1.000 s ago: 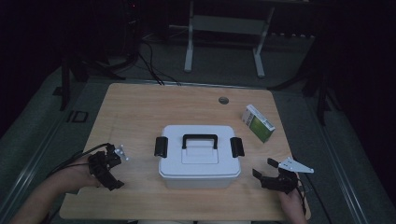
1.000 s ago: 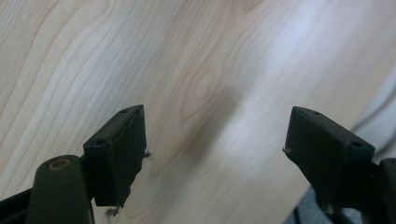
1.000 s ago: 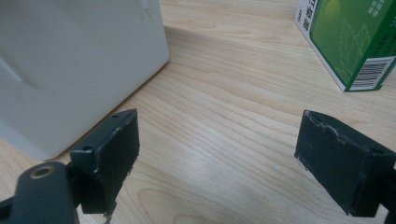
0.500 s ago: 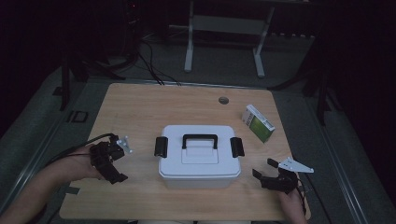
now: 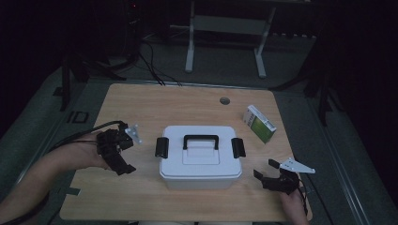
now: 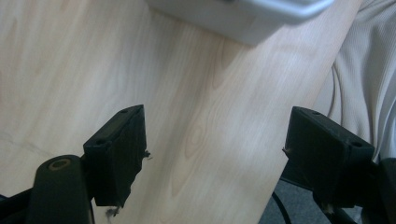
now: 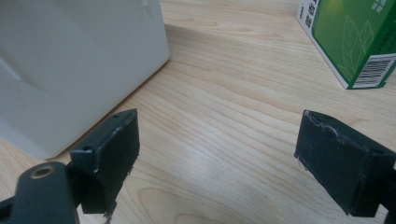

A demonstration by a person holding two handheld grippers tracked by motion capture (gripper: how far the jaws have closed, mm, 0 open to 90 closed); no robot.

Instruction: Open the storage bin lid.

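A white lidded box (image 5: 201, 159) with a black handle and black side latches stands in the middle of the wooden table (image 5: 155, 103). My left gripper (image 5: 123, 157) hovers left of the box, open and empty; its own view (image 6: 222, 154) looks down on bare wood with the box's corner (image 6: 243, 16) at the top. Near the front right corner, my right gripper (image 5: 264, 168) rests low, open with nothing between its jaws (image 7: 224, 158). It points between the box's wall (image 7: 70, 70) and a green and white carton (image 7: 350, 37).
The carton (image 5: 259, 123) lies at the right behind the right gripper. A round cable hole (image 5: 225, 100) sits near the far edge. A pale sleeve or shirt (image 6: 369, 70) shows past the table's front edge. Dark floor and a frame stand beyond.
My left gripper has lifted off the table and drifted a little toward the box, jaws unchanged. The right gripper has stayed where it was.
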